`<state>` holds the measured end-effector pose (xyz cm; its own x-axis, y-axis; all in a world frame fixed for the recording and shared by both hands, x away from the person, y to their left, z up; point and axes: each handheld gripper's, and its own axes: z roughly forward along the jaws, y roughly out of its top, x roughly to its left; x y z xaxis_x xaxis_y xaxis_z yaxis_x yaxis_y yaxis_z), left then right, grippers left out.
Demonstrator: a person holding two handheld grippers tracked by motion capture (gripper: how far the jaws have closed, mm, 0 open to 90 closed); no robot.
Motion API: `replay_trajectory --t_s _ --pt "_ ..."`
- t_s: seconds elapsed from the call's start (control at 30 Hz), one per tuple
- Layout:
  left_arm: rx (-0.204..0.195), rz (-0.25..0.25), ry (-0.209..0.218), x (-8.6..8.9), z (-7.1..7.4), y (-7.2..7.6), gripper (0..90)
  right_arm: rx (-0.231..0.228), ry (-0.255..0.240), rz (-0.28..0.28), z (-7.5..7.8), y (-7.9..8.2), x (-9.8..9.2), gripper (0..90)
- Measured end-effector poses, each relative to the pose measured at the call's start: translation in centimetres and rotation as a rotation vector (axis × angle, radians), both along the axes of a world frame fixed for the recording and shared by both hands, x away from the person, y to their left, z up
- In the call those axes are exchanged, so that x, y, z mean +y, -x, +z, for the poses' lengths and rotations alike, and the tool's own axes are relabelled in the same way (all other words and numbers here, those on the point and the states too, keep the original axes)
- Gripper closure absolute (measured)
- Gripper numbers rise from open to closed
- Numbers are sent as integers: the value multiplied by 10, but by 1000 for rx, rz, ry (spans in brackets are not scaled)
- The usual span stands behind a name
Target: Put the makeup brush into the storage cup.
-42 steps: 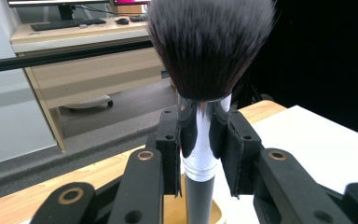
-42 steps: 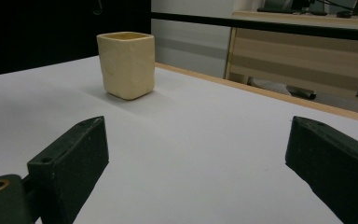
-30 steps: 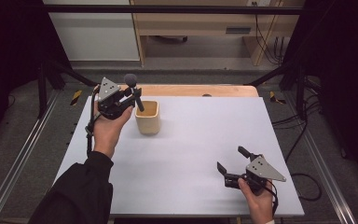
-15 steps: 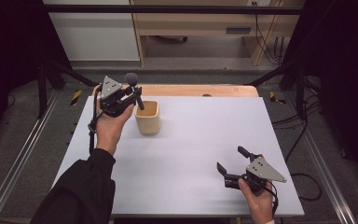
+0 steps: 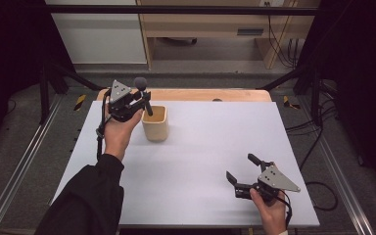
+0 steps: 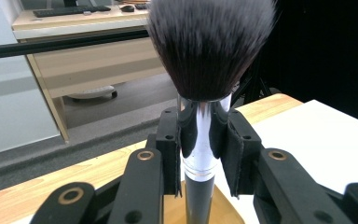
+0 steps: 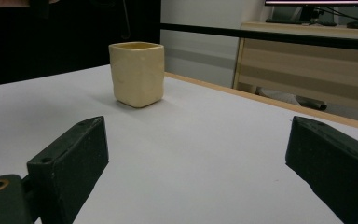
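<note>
Counter [image 5: 200, 147]: one, white top, wooden far edge. Cup [image 5: 155, 123]: one, cream, squarish, upright at far left of counter; inner wall seen from high view, outer wall and rim from right gripper view [image 7: 136, 73]. Left tool [image 5: 136, 100]: clamped on brush [image 5: 143, 93] above cup; left gripper view adds chrome ferrule and dark bristles [image 6: 204, 93]. Right tool [image 5: 243, 170]: jaws wide apart, nothing between, near right corner, well apart from cup. Brushes: one. Tools: two.

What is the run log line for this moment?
left gripper: shut on brush over cup | right gripper: open, empty, near table
</note>
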<state>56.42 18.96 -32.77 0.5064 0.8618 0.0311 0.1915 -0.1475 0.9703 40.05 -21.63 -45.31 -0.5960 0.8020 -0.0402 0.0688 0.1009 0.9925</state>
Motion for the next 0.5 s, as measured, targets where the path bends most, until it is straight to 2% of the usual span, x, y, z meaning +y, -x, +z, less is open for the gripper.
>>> replay_trajectory --t_s 0.17,0.5 --pt "1 -8 -5 -3 -1 -1 705 -5 -8 -1 -2 0 -1 60" --pt "5 -15 -24 -8 -7 -4 704 -4 7 3 -2 0 0 61"
